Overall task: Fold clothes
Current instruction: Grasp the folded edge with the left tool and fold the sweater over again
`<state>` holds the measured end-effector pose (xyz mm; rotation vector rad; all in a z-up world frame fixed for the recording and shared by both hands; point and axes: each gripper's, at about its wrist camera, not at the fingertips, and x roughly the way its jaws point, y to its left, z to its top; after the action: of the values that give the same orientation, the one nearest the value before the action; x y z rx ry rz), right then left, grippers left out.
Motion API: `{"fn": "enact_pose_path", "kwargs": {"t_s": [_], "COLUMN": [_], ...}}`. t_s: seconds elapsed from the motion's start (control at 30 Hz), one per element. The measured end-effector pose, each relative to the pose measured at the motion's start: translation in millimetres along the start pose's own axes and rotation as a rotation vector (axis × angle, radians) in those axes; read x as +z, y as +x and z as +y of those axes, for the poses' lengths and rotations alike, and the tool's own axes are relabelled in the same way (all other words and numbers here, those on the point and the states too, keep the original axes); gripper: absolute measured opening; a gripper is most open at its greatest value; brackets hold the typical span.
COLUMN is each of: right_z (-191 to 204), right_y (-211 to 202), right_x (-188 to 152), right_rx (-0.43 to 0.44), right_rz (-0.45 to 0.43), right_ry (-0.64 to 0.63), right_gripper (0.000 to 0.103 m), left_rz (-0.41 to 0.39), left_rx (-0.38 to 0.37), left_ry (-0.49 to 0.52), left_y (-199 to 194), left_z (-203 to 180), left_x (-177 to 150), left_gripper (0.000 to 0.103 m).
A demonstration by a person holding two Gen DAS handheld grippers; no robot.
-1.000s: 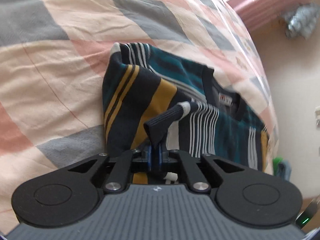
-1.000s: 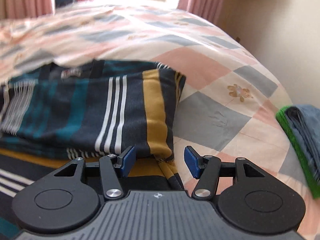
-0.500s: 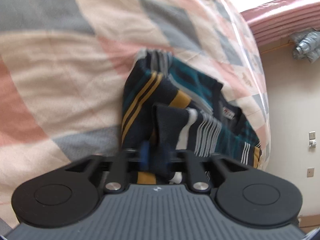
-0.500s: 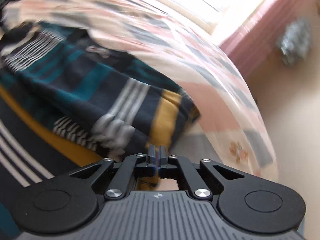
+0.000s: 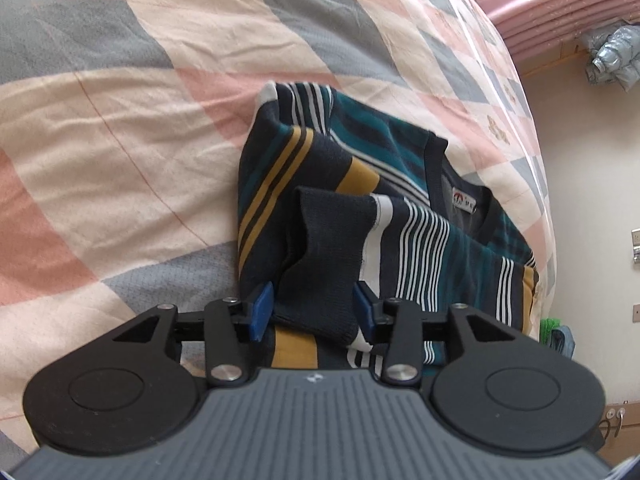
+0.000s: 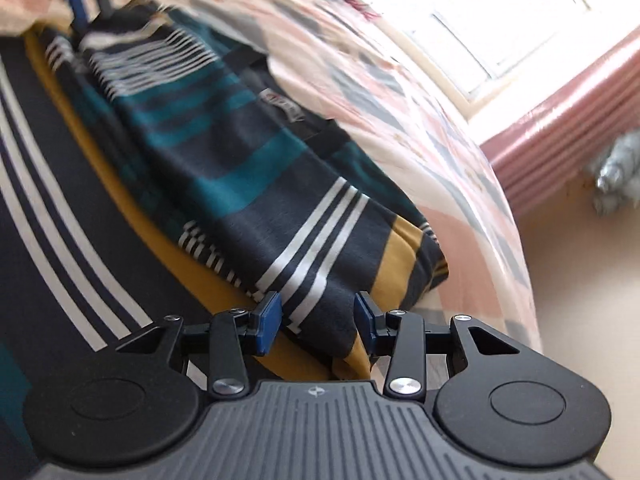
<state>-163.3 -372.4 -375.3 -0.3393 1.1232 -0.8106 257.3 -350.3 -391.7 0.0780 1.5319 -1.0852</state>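
A striped sweater (image 5: 400, 184) in navy, teal, mustard and white lies partly folded on the bed, its collar label facing up. One sleeve is folded across the chest. The sleeve's dark cuff (image 5: 320, 264) lies between the blue pads of my left gripper (image 5: 313, 310), whose jaws are opening and no longer squeeze it. In the right wrist view, the same sweater (image 6: 248, 168) fills the left side. A folded edge of it (image 6: 320, 308) sits between the pads of my right gripper (image 6: 318, 314), which is also opening. The left gripper's fingers (image 6: 76, 0) show, blurred, at the top left.
The bedspread (image 5: 120, 120) is checked in pink, grey and cream. Its edge curves down on the right toward a cream wall (image 5: 592, 200). Pink curtains (image 6: 568, 136) hang by a bright window (image 6: 480, 12). A grey padded jacket (image 5: 612, 56) hangs on the wall.
The left gripper, shut on the bunched cuff before, has opened and the cuff has spread flat. The right gripper closed to shut half a second ago, has opened again, and its view has rolled.
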Motion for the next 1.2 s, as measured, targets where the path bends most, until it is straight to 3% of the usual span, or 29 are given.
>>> {"fn": "enact_pose_path", "kwargs": {"t_s": [0.1,0.17,0.2,0.3,0.43,0.47,0.57,0.67,0.7,0.73,0.8,0.9,0.97,1.0,1.03,1.07,1.13,1.2], "right_z": [4,4,3,-2,-8,-7,-3,-2,-2,-3,-4,-4,-4,-3,-2,-2,-2,-11], "right_y": [6,5,3,-2,-2,-2,-1,5,6,7,8,7,8,9,10,12,14,12], "right_x": [1,1,0,-6,-15,-16,-18,-21,-23,-24,-25,-25,-25,-25,-25,-26,-27,-29], "right_rx": [-0.004,0.005,0.007,0.003,0.018,0.019,0.018,-0.005,-0.010,-0.009,-0.006,-0.002,0.000,0.001,0.001,-0.001,-0.005,-0.005], "right_rz": [0.006,0.001,-0.002,0.009,0.031,0.030,0.034,0.049,0.052,0.052,0.044,0.027,0.018,0.015,0.016,0.015,0.014,-0.007], "right_ry": [-0.055,-0.080,-0.082,-0.074,-0.037,-0.044,-0.084,-0.115,-0.116,-0.118,-0.129,-0.148,-0.156,-0.161,-0.171,-0.184,-0.210,-0.190], "right_gripper": [0.030,0.030,0.032,0.036,0.036,0.036,0.036,0.036,0.036,0.036,0.035,0.035,0.035,0.035,0.033,0.030,0.011,0.006], "left_rz": [-0.003,-0.035,-0.052,-0.079,-0.047,-0.023,0.009,0.020,0.023,0.035,0.031,0.028,0.060,0.064,0.056,0.045,-0.015,-0.091], "left_rx": [-0.005,-0.006,0.015,0.208,0.490,0.536,0.622,0.653,0.660,0.662,0.651,0.632,0.664,0.682,0.688,0.691,0.665,0.634], "left_ry": [-0.008,0.079,0.176,0.679,1.390,1.531,1.795,1.856,1.860,1.856,1.849,1.860,1.943,1.989,2.003,2.004,1.931,1.845], "left_y": [-5,-19,-27,-36,3,14,40,48,49,49,42,36,47,52,53,52,36,13], "left_z": [-3,-15,-26,-78,-108,-106,-97,-97,-98,-99,-102,-103,-95,-91,-90,-90,-100,-111], "left_x": [2,1,-3,-38,-114,-129,-154,-156,-155,-153,-152,-155,-166,-170,-171,-172,-167,-163], "left_gripper": [0.038,0.038,0.038,0.039,0.038,0.037,0.035,0.029,0.018,0.014,0.015,0.029,0.024,0.015,0.002,0.003,0.002,0.002]}}
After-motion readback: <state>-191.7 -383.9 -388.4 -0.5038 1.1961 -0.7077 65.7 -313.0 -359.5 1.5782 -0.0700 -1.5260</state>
